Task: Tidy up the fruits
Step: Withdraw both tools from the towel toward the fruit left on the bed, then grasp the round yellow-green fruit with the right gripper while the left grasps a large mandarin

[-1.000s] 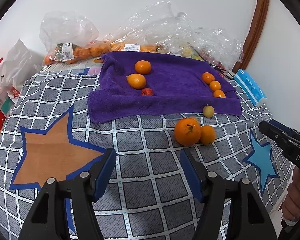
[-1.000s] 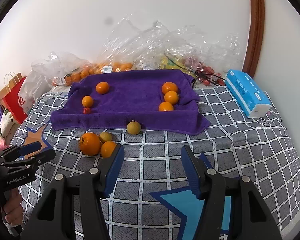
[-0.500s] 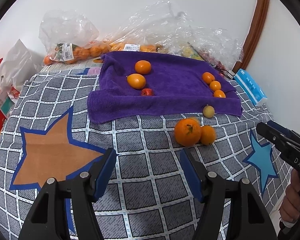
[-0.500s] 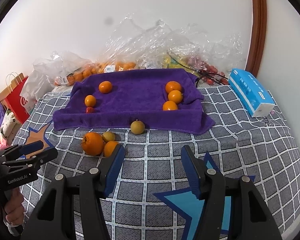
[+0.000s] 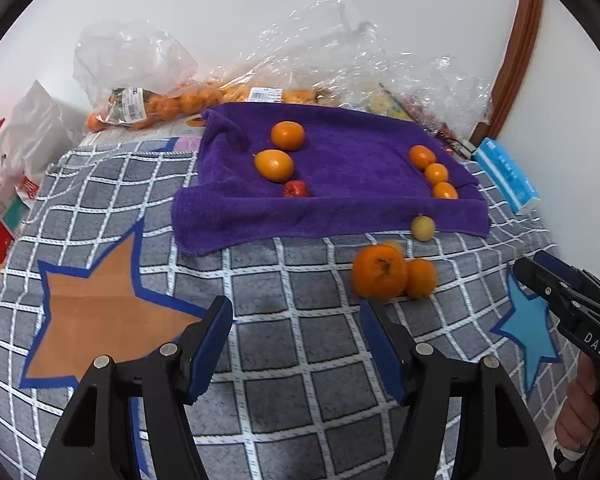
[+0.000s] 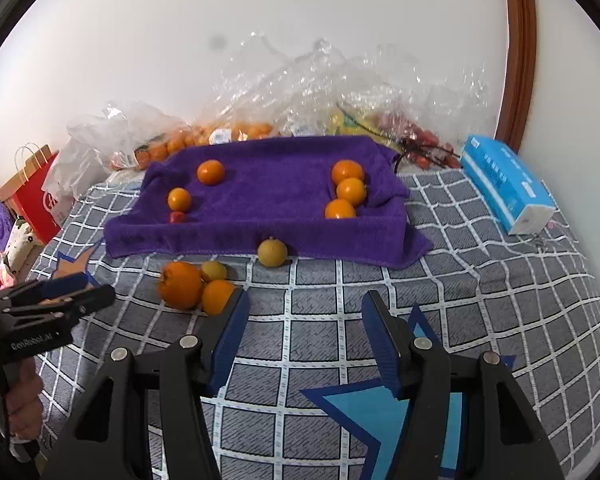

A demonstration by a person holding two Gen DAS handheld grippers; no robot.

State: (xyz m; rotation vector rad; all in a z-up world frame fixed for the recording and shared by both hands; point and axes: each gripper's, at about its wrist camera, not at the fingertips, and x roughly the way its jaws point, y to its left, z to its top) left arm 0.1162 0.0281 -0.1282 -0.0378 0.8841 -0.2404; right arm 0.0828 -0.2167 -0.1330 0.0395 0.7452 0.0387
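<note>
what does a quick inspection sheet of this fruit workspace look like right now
surface: grey checked cover with star patches, purple towel spread at the back
job's things: six fruits on the towel, three in a row at its right; big orange clustered with two smaller fruits and a lone yellow fruit on the cover
clutter: plastic bags of fruit, blue tissue pack, red paper bag
grippers: left claw and right claw both open, empty
cables: dark cord behind the towel
surroundings: white wall, wooden frame
</note>
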